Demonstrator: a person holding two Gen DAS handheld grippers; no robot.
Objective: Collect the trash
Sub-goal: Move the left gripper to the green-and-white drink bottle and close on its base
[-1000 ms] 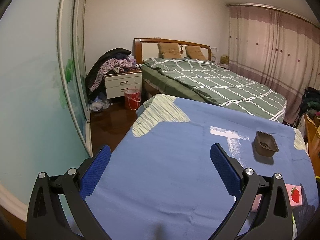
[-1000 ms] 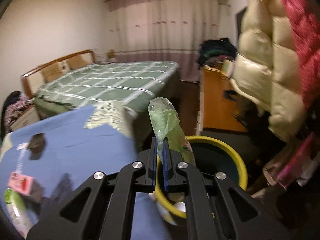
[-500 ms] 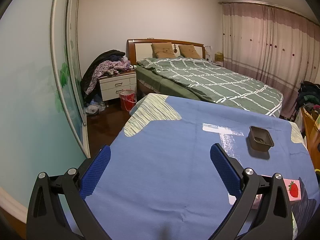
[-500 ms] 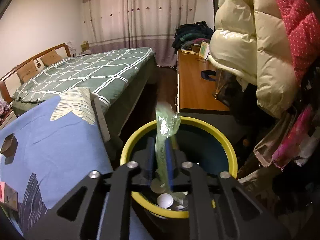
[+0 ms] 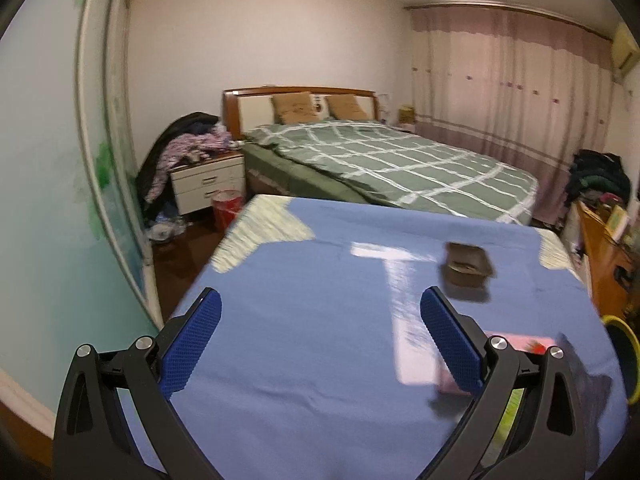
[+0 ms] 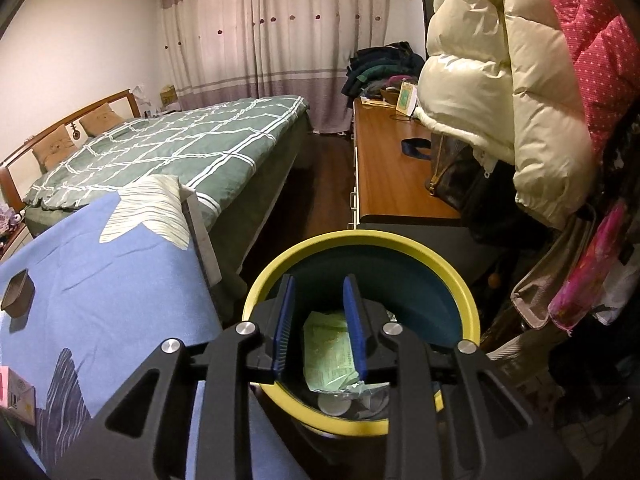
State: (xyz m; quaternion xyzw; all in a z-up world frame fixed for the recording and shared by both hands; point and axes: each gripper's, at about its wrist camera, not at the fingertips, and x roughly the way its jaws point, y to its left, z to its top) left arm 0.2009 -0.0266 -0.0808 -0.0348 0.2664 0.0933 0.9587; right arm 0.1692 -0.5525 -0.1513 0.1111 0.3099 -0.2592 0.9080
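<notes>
Two blue-padded fingers of the left claw (image 5: 320,336) stand wide apart with nothing between them, hanging over the bench (image 5: 320,360), which is draped in a blue cloth. In this left wrist view a small dark brown tray (image 5: 467,266) sits on the cloth at about one o'clock from the claw, apart from it and blurred. A pink carton (image 5: 516,350) with a red mark lies at about three o'clock, partly hidden behind the right-side finger. The yellow rim of the bin (image 5: 624,356) shows at the far three o'clock edge, off the bench. Beyond the bench, at twelve o'clock, stands a bed (image 5: 380,160) with a green checked cover.

In the right wrist view the right claw (image 6: 319,320) hangs over the mouth of the bin (image 6: 460,284), a round tub with a yellow rim and a dark teal inside. Its jaws are opening, and the pads press on nothing. The pale green wrapper (image 6: 328,356) lies down inside the bin, seen through the gap between the fingers and below them. It is a flat, crinkled, translucent packet with fine print. Under it, at six o'clock, lie a white round lid and other scraps. The bench's blue cloth (image 6: 112,280) sits at nine o'clock, with the brown tray (image 6: 18,290) near its far edge.
</notes>
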